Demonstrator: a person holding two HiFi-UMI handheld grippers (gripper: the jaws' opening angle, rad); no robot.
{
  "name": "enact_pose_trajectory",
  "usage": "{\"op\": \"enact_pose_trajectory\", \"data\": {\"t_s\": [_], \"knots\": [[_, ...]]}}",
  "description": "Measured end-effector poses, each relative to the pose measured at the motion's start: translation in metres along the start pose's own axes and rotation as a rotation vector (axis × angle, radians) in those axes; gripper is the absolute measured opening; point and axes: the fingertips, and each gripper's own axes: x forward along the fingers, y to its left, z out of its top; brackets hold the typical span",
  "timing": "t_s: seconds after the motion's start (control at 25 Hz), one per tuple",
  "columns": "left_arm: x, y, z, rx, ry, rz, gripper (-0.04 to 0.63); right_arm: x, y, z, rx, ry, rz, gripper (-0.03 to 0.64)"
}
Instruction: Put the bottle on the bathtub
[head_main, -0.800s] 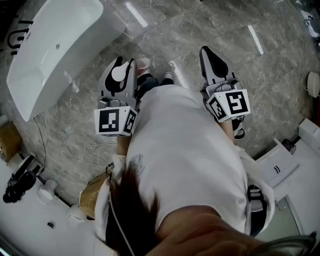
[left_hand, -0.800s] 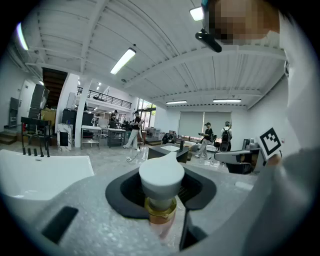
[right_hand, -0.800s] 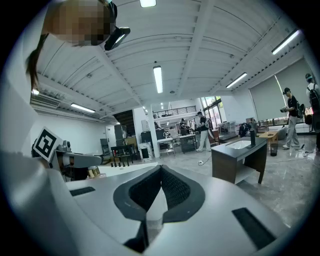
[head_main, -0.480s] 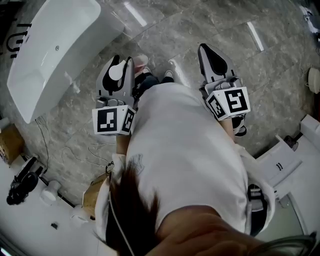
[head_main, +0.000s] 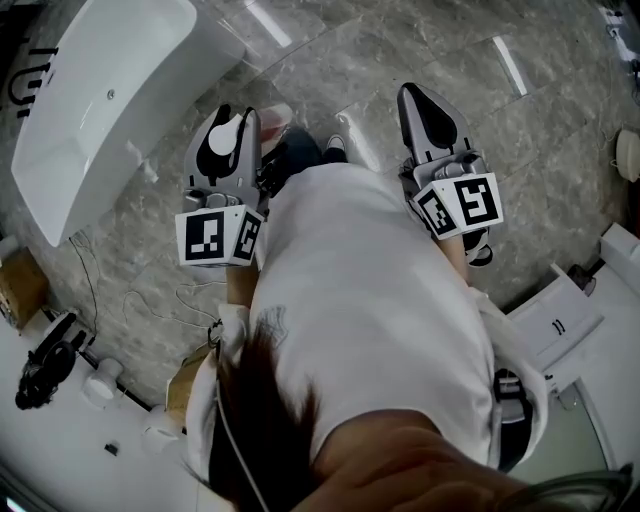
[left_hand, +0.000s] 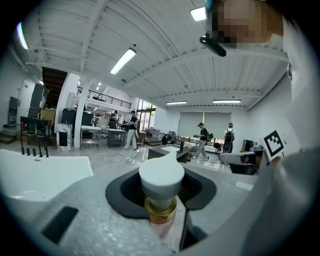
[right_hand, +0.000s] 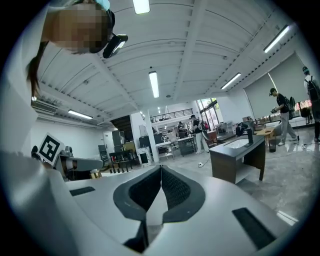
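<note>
Ideally the left gripper (head_main: 230, 130), clamped on the bottle (left_hand: 161, 182) at its pump, sets the base flat on the bathtub (head_main: 150, 40) rim, ahead and left of it. The right gripper (right_hand: 160, 175) is closed and empty.

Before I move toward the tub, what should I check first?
1. Grip: ok, left gripper closed on the bottle.
2. Spare hand: ok, right gripper shut, nothing in it.
3. Target in sight: ok, bathtub ahead on the left.
4. Over the target: not ok, floor lies between bottle and bathtub.
5. Landing spot on its edge bare: cannot tell.
</note>
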Motion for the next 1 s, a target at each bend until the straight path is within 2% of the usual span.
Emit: {"op": "enact_pose_trajectory", "data": {"t_s": [0.2, 0.44, 0.56, 1.0], "knots": [[0.004, 0.010, 0.001, -0.024, 0.004, 0.016, 0.144, -0.003, -0.010, -0.010, 0.003, 0.035, -0.020, 0.012], [0.030, 0.044, -0.013, -0.020, 0.091, 0.017, 0.144, 0.027, -0.018, -0.020, 0.029, 0.111, -0.036, 0.012], [0.050, 0.068, -0.013, -0.031, 0.108, 0.004, 0.144, 0.053, -0.022, -0.016, 0.018, 0.128, -0.060, 0.012], [0.124, 0.141, 0.021, -0.014, 0.072, -0.051, 0.144, 0.164, -0.024, 0.009, -0.013, 0.127, -0.088, 0.012]]}}
